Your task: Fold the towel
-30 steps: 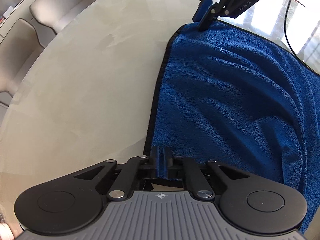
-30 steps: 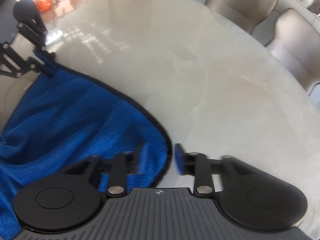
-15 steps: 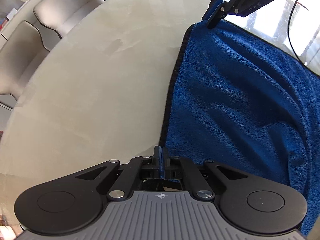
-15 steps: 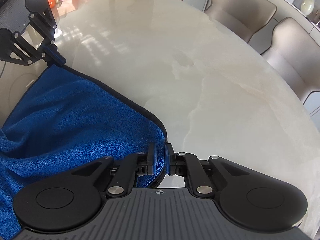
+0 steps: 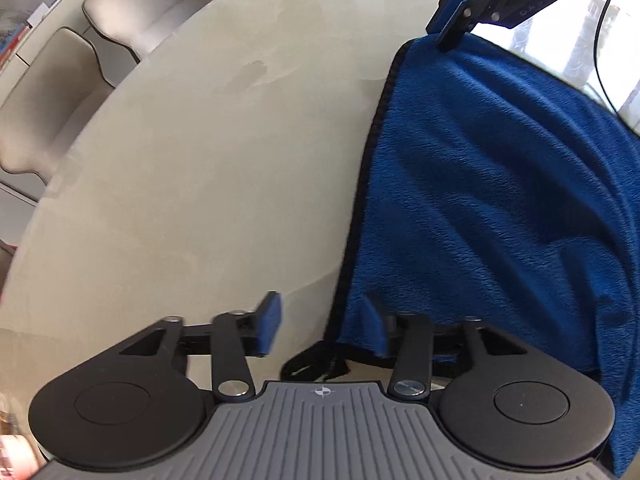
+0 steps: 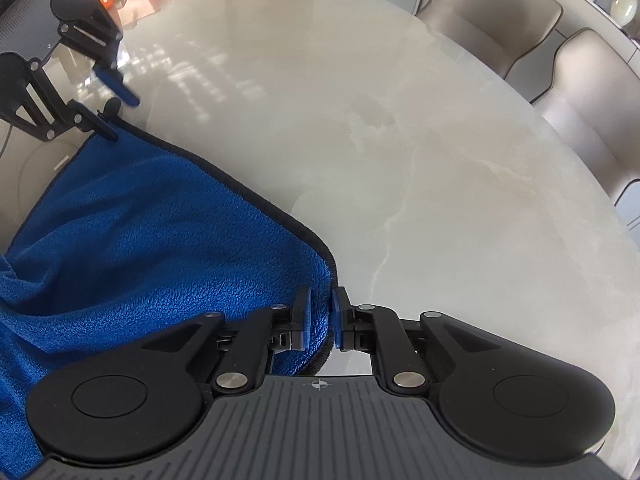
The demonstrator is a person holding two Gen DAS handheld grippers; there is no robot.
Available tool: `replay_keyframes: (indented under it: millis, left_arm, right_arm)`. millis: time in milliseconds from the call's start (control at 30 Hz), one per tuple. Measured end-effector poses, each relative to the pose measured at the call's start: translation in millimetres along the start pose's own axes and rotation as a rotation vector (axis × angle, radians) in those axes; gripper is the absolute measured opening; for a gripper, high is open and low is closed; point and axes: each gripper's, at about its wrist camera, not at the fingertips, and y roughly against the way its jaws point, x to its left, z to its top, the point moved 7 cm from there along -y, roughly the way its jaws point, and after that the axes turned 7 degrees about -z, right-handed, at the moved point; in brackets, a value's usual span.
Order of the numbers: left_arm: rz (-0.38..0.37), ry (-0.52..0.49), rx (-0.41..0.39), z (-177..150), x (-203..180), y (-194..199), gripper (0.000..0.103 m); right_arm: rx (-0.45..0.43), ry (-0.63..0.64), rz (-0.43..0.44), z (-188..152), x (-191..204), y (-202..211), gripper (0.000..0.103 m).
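The left gripper (image 5: 322,328) stands spread apart at one corner of the blue towel (image 5: 500,200) on the marble table (image 5: 200,160); the right gripper (image 6: 320,316) pinches another corner.

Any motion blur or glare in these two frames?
Left wrist view: the left gripper fingers are smeared by motion, and window glare blows out the table top right. Right wrist view: sharp near the towel; glare streaks top left.

Bright daylight, hard window glare on the glossy table (image 6: 400,140) at upper left; fisheye bending at edges, motion blur on the left claw (image 5: 320,326).
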Motion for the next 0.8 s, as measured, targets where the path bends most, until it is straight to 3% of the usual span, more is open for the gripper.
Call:
replay_keyframes:
  millis: [300,533,733,767,800]
  left_arm:
    - [-0.026,-0.014,0.06,4,1,-3,0.053]
    - [-0.017,-0.033,0.062,4,-4,-3,0.048]
    - [-0.061,-0.073,0.052,1,-14,0,0.018]
    - [-0.076,-0.075,0.052,-1,-15,1,0.005]
    - [-0.083,-0.082,0.052,-2,-16,1,0.0]
  right_arm:
    - [0.011,0.011,0.002,1,-3,0,0.014]
    - [0.017,0.011,0.002,3,3,-8,0.015]
    - [0.011,0.012,-0.001,4,2,-8,0.015]
    - [0.009,0.013,-0.001,4,3,-8,0.015]
    - [0.007,0.014,-0.003,4,3,-9,0.015]
